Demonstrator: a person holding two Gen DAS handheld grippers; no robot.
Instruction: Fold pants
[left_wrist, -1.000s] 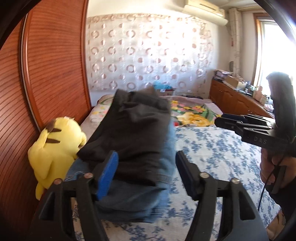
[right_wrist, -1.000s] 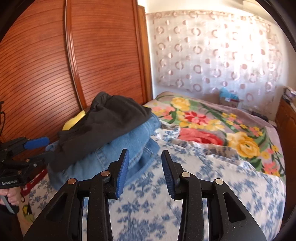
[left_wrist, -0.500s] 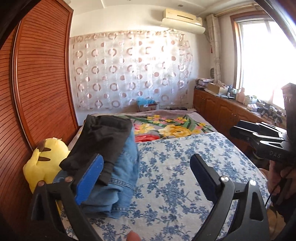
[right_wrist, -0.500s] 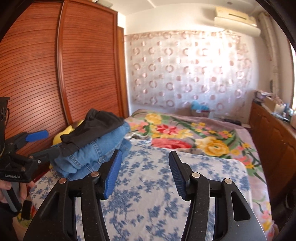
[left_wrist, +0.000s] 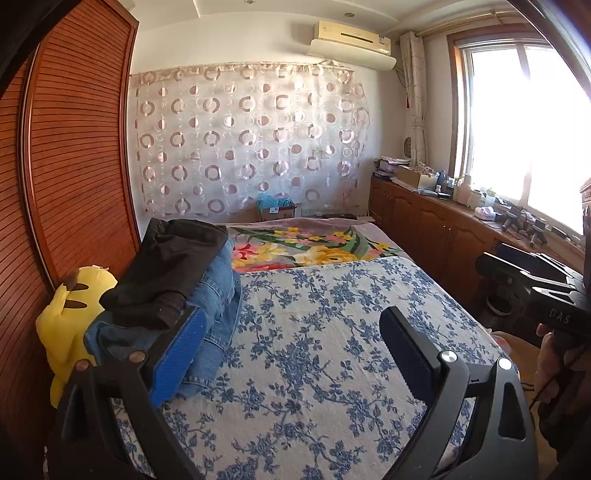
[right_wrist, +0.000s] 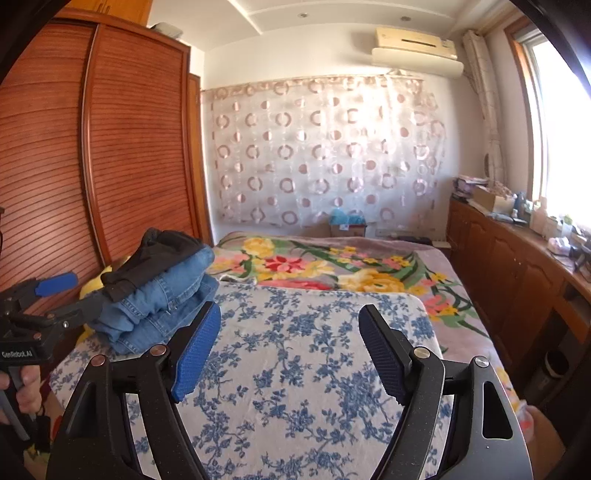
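Folded black pants (left_wrist: 173, 266) lie on top of folded blue jeans (left_wrist: 210, 317), stacked at the left side of the bed; the stack also shows in the right wrist view (right_wrist: 162, 291). My left gripper (left_wrist: 291, 332) is open and empty, held above the blue floral bedspread (left_wrist: 332, 332), just right of the stack. My right gripper (right_wrist: 290, 332) is open and empty above the same bedspread (right_wrist: 295, 369), to the right of the stack. Each gripper shows at the edge of the other's view.
A yellow plush toy (left_wrist: 70, 317) sits between the stack and the wooden wardrobe (left_wrist: 74, 166). A flowered blanket (right_wrist: 332, 266) covers the far half of the bed. Wooden cabinets (right_wrist: 509, 266) with clutter run along the right wall under the window.
Both grippers have pulled back and up from the stack and opened wider. The stack has stayed in place on the bed.
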